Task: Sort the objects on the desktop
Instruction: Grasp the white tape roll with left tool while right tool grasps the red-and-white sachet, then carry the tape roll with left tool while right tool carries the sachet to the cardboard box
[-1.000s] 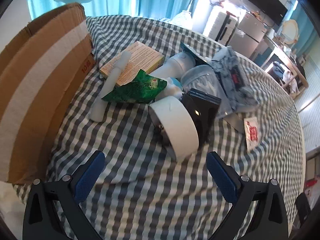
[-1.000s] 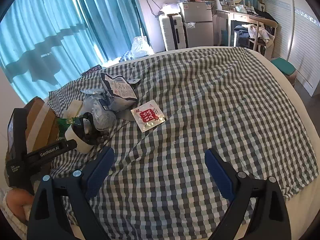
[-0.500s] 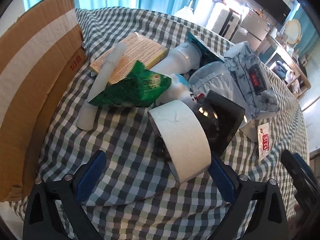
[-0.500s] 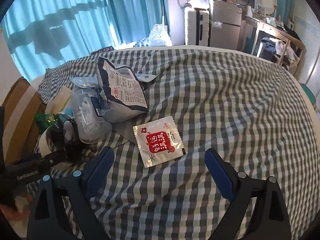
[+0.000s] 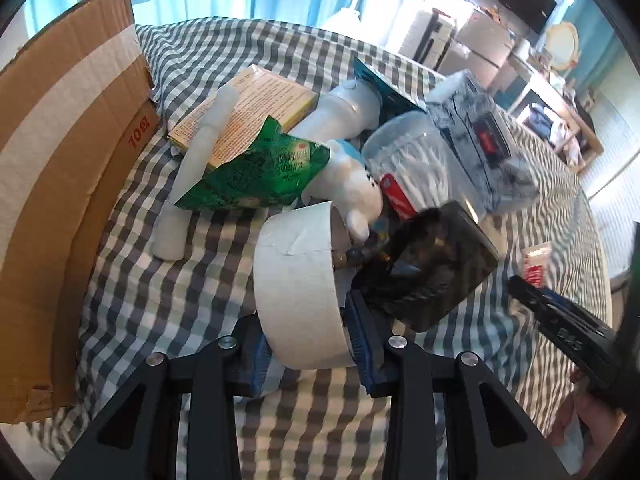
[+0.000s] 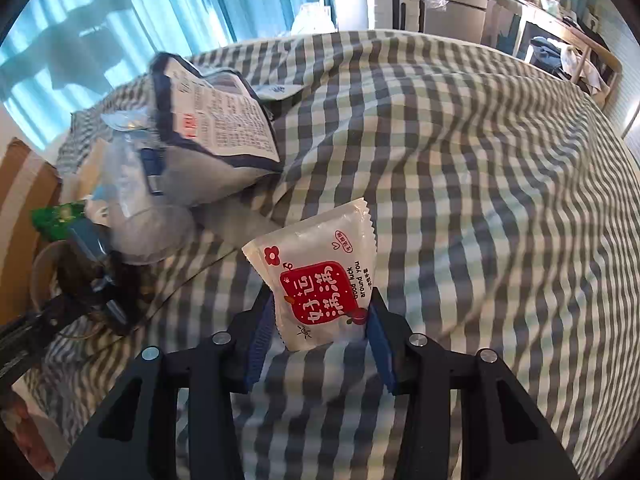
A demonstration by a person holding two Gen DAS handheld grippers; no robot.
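Grippers closing over a checked cloth (image 6: 460, 168)
Left gripper (image 5: 310, 344) is clamping the tape roll (image 5: 296, 280); right gripper (image 6: 320, 336) is seemingly pinching the red-and-white packet (image 6: 320, 272); teal curtains (image 6: 132, 32) are hanging behind.

The left gripper (image 5: 308, 344), wide open a second ago, is closing with its fingers (image 5: 366, 344) now on either side of the white tape roll (image 5: 298, 280). The right gripper (image 6: 318, 334), formerly open above bare checked cloth, now closes around the red-and-white sachet (image 6: 320, 276), whose far end tilts up.

My left gripper (image 5: 310, 354), right gripper (image 6: 320, 338): black angular frames, blue ribbed pads (image 5: 366, 344), silver screws; white lettering on right body.
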